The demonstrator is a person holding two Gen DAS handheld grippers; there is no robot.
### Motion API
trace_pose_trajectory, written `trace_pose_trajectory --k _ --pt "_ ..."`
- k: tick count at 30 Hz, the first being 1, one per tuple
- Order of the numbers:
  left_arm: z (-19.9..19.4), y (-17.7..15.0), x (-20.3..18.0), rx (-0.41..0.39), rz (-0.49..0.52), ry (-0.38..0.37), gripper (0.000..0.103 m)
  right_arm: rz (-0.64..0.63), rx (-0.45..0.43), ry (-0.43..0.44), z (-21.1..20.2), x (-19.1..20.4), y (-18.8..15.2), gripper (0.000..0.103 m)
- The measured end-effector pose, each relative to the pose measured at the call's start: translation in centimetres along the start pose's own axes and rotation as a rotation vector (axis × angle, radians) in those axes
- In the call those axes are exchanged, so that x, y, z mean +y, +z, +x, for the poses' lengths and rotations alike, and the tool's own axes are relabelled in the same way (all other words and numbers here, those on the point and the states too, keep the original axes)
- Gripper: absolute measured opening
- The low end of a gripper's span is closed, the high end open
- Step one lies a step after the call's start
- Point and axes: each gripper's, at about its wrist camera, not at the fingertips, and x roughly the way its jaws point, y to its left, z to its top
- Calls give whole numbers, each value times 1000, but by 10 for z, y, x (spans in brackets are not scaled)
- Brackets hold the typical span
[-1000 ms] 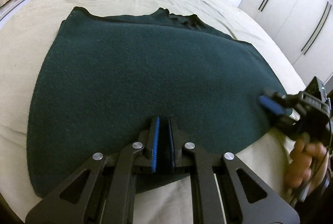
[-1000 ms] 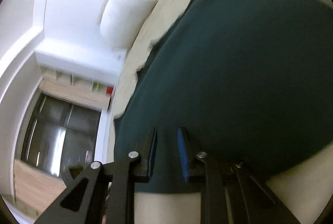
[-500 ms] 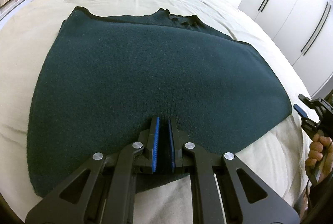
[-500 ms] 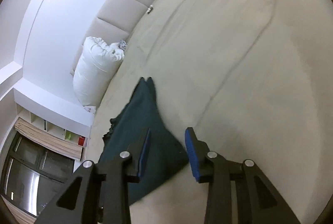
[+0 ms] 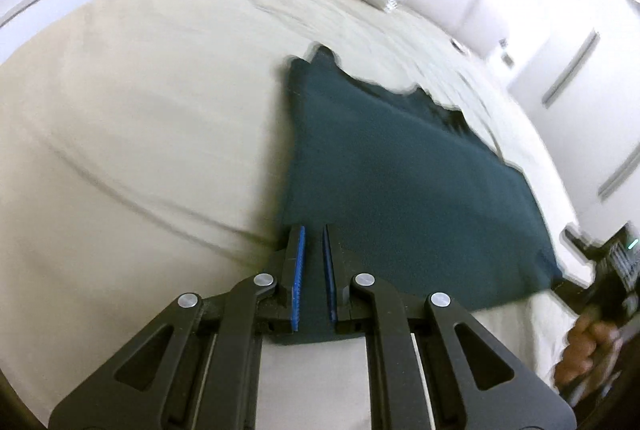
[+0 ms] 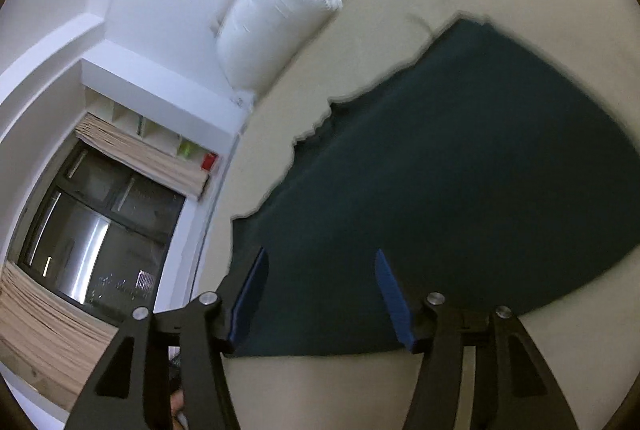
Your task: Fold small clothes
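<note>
Beige bed sheet (image 5: pixel 140 150), white pillow (image 6: pixel 272 26), dark window (image 6: pixel 88 230)

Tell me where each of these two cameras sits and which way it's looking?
Left wrist: on the left tool, looking along its shut fingers across the dark green garment on the bed; a hand shows.
Right wrist: on the right tool, jaws opening above the garment.
Both share garment, bed and pillow.

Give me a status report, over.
Left gripper shut on green garment. Right gripper opening, empty, over it. Nothing in the way.
</note>
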Motion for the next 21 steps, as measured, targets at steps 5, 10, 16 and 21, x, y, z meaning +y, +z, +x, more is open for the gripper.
trace_pose_trajectory --k 5,10,16,21 --pt "-4 15 31 28 -101 -2 26 58 -44 -76 -30 -32 1 51" --pt "2 19 37 59 -194 -129 74 56 -114 -66 -69 -31 5 61" --pt "35 34 32 238 -269 -266 74 -13 -75 62 -60 13 12 61" --pt "51 49 43 320 -354 -331 74 -40 -15 114 -32 34 18 61"
